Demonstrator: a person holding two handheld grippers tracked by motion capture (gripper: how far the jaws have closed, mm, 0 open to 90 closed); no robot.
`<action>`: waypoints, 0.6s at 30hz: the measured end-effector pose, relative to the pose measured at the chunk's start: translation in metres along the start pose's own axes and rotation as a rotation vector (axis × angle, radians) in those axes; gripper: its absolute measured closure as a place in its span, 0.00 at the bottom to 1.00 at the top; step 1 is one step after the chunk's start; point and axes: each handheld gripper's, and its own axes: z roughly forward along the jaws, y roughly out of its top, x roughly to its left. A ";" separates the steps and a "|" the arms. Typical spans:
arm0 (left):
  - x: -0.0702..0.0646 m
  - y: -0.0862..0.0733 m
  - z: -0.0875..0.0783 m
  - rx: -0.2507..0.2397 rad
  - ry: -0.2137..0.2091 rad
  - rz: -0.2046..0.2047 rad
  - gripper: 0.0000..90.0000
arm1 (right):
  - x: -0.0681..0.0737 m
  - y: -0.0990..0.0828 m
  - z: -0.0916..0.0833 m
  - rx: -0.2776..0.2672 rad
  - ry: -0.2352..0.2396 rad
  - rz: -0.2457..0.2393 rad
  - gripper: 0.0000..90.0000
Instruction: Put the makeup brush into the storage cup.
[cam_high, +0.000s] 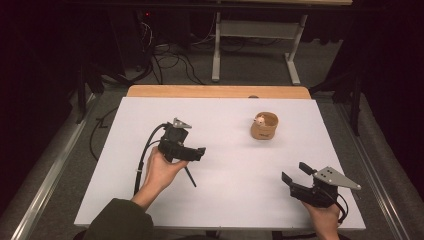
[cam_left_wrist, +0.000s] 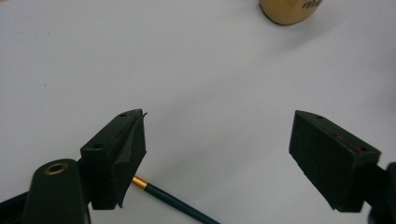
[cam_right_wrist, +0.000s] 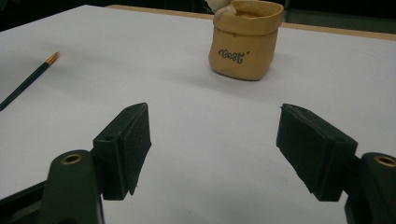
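In the high view, a white table top (cam_high: 225, 190) lies under two hand-held grippers. The left gripper (cam_high: 186, 153) sits in the person's left hand (cam_high: 159, 172) on the left half of the table, its jaws pointing right and standing apart. Directly under it lies a thin dark pencil (cam_high: 190, 177), slanting toward the near edge; its upper end is hidden below the gripper. The right gripper (cam_high: 296, 174) is held by the right hand (cam_high: 324, 216) near the table's near right corner, jaws spread and aimed up and left. A small tan pot (cam_high: 264, 126) stands upright on the far right part of the table, well apart from both grippers, with a small pale figure (cam_high: 260, 119) at its rim.

In the left gripper view, the two black jaws are spread wide over the white surface, holding nothing. The pencil (cam_left_wrist: 177, 201) lies flat just behind the left jaw, its gold band showing beside the pad and its green shaft running to the bottom edge. The base of the pot (cam_left_wrist: 289, 11) shows at the top edge.

In the right gripper view, the jaws again stand wide open and empty. The pot (cam_right_wrist: 245, 39) stands ahead between them, with dark lettering on its side. The pencil (cam_right_wrist: 28, 80) lies far off at the left, gold end pointing up.
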 end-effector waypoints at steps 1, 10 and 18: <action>0.000 0.000 0.000 0.004 0.000 -0.001 0.21 | 0.000 0.000 0.000 0.001 -0.003 0.000 0.31; 0.002 0.000 0.002 0.043 0.007 -0.008 0.20 | 0.000 0.000 0.000 -0.001 -0.003 -0.001 0.31; 0.000 0.000 0.008 0.108 0.024 0.014 0.19 | 0.001 0.000 0.000 0.002 -0.005 -0.003 0.31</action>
